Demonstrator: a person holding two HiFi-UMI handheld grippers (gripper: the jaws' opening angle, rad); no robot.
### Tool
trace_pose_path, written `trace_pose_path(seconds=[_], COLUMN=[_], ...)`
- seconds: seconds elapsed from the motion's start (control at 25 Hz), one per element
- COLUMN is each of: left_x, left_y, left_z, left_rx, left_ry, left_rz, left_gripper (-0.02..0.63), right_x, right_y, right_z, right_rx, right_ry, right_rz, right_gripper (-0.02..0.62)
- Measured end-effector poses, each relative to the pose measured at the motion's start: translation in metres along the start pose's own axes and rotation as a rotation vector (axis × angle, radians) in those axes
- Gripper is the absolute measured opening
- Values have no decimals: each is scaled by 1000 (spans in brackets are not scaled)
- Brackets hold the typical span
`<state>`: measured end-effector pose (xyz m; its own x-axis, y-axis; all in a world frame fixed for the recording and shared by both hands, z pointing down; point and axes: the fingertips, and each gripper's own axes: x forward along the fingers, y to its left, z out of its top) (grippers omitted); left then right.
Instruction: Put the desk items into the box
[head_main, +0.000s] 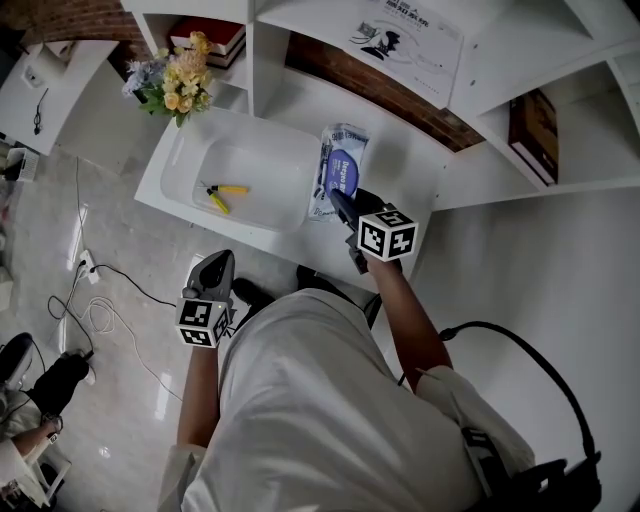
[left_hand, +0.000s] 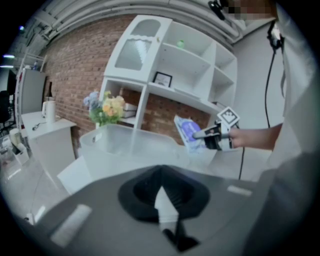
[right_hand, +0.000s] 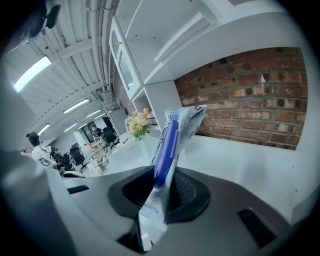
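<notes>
So there's one clear box (head_main: 270, 160) on the desk with one pair of yellow-handled pliers (head_main: 225, 193) lying inside it, and one bunch of flowers (head_main: 180, 82) just past its far left corner. The right gripper (head_main: 343, 205) is clamped on the single blue-and-white packet (head_main: 340, 170), holding it up just beside the box's right wall. The left gripper (head_main: 215, 268) sits on the near side of the box, off the desk, jaws pinched together with nothing in them.

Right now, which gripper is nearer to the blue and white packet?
Right. The right gripper is clamped on the packet beside the box; the left gripper hangs apart, before the box's front side.
</notes>
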<state>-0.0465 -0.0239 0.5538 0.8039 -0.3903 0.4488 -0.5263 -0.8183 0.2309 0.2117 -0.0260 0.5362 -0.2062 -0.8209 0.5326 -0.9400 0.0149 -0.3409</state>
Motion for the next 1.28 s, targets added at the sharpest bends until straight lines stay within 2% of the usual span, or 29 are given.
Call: trace_pose_path(seconds=[0.32,0.8,1.04,1.28], left_x=[-26,-70,-73,-67], left_y=[27,70,88,94], left_z=[-4,-19,-20,-14], left_rx=[-1,7,-33,-85], left_ry=[-7,3,-11,-34], left_rz=[3,21,72,139], left_gripper=[3,3,3,3], right_x=[20,57,77,108], right_y=[41,93,106,115], right_z=[16,18,22,24], right_rx=[-37,-76,-121,-171], right_ry=[-34,-40,7,94], right_rz=[22,26,68,153], right_gripper=[69,69,69,69])
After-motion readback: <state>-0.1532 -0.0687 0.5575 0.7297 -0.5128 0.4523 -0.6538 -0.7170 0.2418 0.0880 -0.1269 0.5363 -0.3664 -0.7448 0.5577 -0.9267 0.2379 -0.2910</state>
